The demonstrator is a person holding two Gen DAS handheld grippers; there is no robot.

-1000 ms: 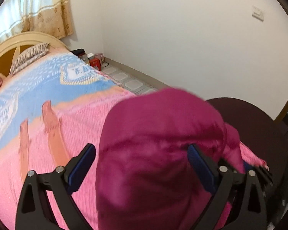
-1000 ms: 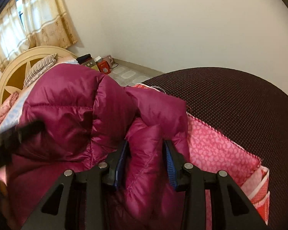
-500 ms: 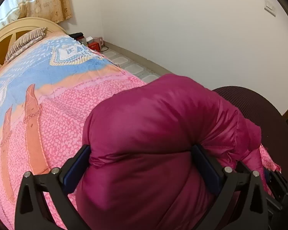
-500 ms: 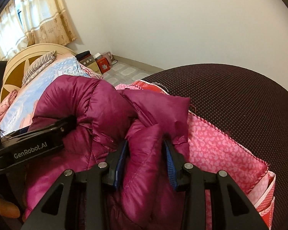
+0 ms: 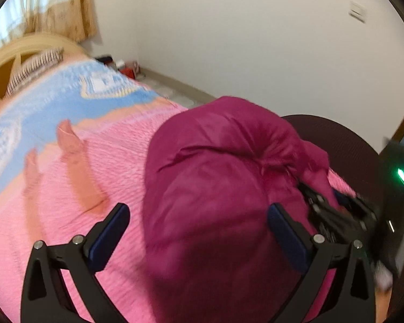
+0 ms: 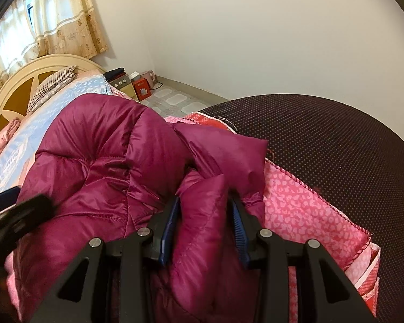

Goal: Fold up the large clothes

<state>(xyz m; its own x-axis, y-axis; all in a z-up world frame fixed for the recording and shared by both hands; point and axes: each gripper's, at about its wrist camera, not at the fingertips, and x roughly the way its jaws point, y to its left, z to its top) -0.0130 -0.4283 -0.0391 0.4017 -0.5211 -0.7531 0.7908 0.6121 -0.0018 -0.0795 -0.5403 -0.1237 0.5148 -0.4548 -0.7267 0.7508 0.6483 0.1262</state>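
Observation:
A magenta puffer jacket (image 5: 223,161) lies bunched on the pink end of the bed. My left gripper (image 5: 198,212) is open wide around its bulk. The right pad (image 5: 285,237) touches the cloth and the left pad (image 5: 107,237) stands clear over the blanket. My right gripper (image 6: 204,202) has a thick fold of the jacket (image 6: 102,148) between its pads, which still press on it while the jaws are opening slightly. The right gripper (image 5: 336,215) shows blurred at the jacket's right side in the left wrist view. The left gripper (image 6: 13,215) shows blurred at the right wrist view's left edge.
The bed carries a pink and blue blanket (image 5: 67,161), with a striped pillow (image 6: 51,86) and a cream headboard (image 6: 18,80) at the far end. A dark dotted round seat (image 6: 336,148) sits to the right. Boxes (image 6: 140,88) stand on the floor by the wall.
The jacket's bulk no longer fills the left jaws: the left pad now stands clear of it. In the right wrist view the left gripper has drawn back toward the left edge.

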